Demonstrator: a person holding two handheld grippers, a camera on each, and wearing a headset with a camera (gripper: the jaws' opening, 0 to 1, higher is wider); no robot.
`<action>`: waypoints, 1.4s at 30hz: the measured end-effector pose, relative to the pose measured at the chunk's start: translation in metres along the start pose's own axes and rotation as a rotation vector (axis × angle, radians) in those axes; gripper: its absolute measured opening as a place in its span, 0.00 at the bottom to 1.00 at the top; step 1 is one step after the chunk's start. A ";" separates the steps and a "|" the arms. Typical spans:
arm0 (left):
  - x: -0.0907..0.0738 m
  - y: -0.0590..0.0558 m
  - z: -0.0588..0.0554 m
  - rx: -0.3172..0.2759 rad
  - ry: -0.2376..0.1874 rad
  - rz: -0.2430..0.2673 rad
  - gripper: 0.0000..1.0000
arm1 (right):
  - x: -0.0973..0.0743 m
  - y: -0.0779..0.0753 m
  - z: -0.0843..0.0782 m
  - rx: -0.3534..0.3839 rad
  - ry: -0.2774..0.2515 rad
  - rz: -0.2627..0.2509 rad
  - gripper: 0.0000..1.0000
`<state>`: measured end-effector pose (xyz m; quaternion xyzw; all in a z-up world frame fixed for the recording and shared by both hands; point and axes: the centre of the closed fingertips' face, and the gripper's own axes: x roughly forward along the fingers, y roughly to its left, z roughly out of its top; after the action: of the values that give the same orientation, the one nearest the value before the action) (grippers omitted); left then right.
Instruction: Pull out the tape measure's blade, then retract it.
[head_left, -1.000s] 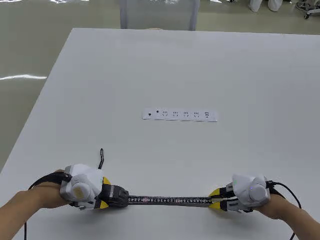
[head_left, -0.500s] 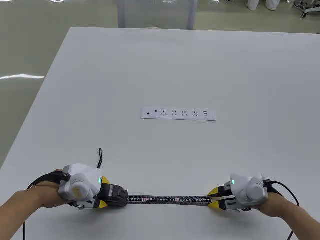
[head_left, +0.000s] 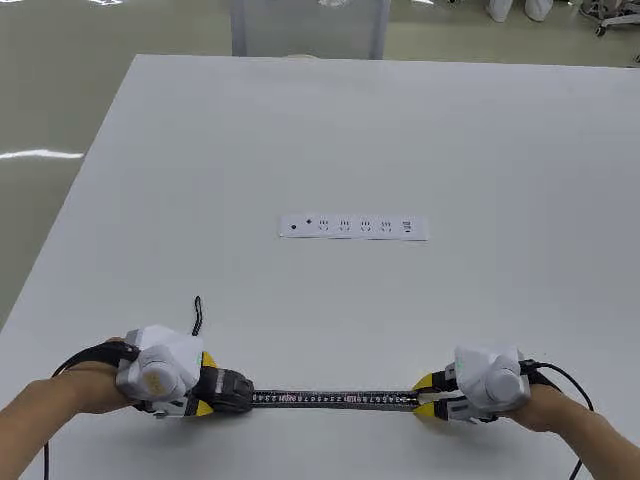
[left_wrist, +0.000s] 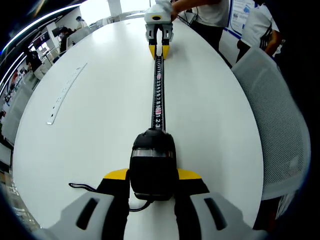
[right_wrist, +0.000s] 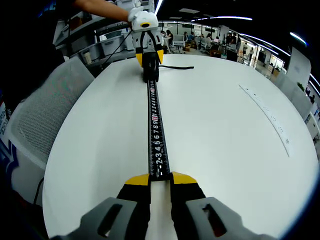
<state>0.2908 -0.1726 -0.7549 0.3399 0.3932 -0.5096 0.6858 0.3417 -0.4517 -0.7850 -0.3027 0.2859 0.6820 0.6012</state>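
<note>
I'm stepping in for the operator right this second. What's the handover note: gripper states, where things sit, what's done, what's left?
The left gripper is shut on the black tape measure case, which is low on the white table near its front edge.
The right gripper is shut on the tip of the black numbered blade.
The blade is stretched flat between the two grippers.
Done: pull-out.
Left: retract the blade, probably by easing the right gripper toward the case.

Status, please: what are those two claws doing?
Left gripper shut on black tape measure case. Right gripper shut on black numbered blade, pulled out. White power strip lies apart.
</note>
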 end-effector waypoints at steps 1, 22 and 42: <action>0.000 0.000 0.000 -0.004 0.004 -0.005 0.31 | 0.000 0.000 0.000 0.000 0.004 0.001 0.13; 0.005 0.000 -0.009 0.044 0.058 0.002 0.34 | 0.000 0.002 0.008 0.019 0.018 -0.032 0.28; -0.010 -0.010 -0.020 -0.141 -0.035 0.047 0.52 | -0.012 0.007 0.003 0.141 0.040 -0.131 0.54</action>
<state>0.2757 -0.1536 -0.7563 0.2911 0.4079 -0.4702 0.7265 0.3358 -0.4583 -0.7735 -0.2911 0.3248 0.6132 0.6586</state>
